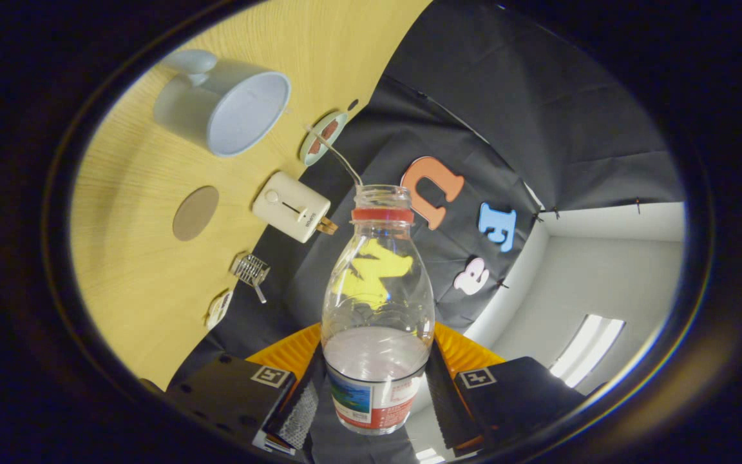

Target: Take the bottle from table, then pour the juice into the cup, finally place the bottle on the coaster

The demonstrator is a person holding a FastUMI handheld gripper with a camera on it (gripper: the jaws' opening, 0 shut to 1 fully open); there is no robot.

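In the gripper view, the claw was clenched on the bottle, with one finger pressing on each side of its lower part by the label. The bottle was clear, had a red ring under its open mouth, no cap, and only a little pale juice low down inside. The whole scene looked tipped over, so the wooden tabletop rose like a wall beside the bottle. The white cup with a handle stood on the tabletop, well beyond the bottle's mouth. The round brown coaster lay flat between the cup and the claw, apart from both. Just beside the coaster sat a small white toaster. A small round dish sat near the cup at the tabletop's far edge.
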